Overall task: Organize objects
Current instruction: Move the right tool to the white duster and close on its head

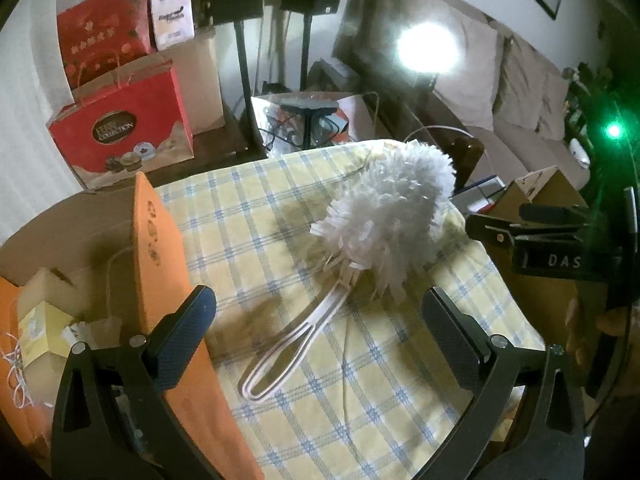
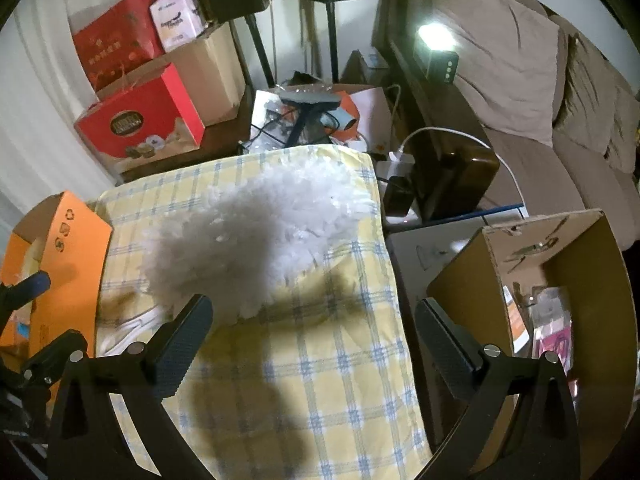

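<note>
A white fluffy duster (image 1: 390, 204) with a pale looped handle (image 1: 296, 344) lies on the yellow checked cloth (image 1: 248, 216). My left gripper (image 1: 320, 328) is open, its fingers either side of the handle and above it. In the right wrist view the duster head (image 2: 256, 236) lies ahead of my right gripper (image 2: 316, 332), which is open and empty above the cloth (image 2: 320, 380). The right gripper also shows at the right edge of the left wrist view (image 1: 532, 232).
An orange box (image 1: 160, 264) with small items stands left of the cloth, also in the right wrist view (image 2: 64, 248). An open brown cardboard box (image 2: 540, 280) stands at the right. Red gift boxes (image 1: 124, 136), speaker stands and a sofa are behind.
</note>
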The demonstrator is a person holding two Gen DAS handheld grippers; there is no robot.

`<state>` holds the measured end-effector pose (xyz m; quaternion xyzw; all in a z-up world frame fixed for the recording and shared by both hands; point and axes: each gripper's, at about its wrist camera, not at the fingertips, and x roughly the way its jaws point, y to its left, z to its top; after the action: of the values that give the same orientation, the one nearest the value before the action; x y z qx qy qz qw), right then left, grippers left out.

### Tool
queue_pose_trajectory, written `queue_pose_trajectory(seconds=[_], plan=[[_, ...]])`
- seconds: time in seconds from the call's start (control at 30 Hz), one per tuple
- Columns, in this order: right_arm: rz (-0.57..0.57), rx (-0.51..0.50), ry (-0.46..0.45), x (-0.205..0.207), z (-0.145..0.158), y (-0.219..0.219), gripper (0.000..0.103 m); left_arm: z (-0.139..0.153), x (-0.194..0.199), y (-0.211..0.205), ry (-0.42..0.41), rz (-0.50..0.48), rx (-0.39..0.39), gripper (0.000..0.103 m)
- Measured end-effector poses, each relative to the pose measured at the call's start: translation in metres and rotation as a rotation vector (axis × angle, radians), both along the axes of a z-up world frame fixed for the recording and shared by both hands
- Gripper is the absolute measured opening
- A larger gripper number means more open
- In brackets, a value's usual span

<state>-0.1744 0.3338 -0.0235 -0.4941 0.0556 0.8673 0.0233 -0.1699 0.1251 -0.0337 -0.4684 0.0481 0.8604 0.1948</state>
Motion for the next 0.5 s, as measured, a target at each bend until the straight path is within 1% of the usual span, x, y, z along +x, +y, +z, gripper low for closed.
queue_pose_trajectory(seconds=[0.2, 0.33, 0.4, 0.47, 0.5], plan=[[-0.002, -0.052, -0.026, -0.021, -0.011, 0.004, 0.102, -0.013, -0.007, 0.012, -0.011, -0.005, -0.025, 0.103], [-0.002, -0.061, -0.029, -0.034, -0.014, 0.003, 0.102, -0.023, -0.012, 0.024, -0.035, -0.016, -0.042, 0.103], [-0.009, -0.061, -0.019, -0.041, -0.014, 0.002, 0.102, -0.026, -0.013, 0.032, -0.031, -0.025, -0.051, 0.103], [-0.019, -0.091, -0.024, -0.049, -0.017, 0.003, 0.101, -0.028, -0.015, 0.038, -0.021, -0.025, -0.060, 0.103], [-0.028, -0.130, -0.040, -0.054, -0.021, 0.005, 0.099, -0.029, -0.017, 0.041, -0.016, -0.022, -0.062, 0.103]])
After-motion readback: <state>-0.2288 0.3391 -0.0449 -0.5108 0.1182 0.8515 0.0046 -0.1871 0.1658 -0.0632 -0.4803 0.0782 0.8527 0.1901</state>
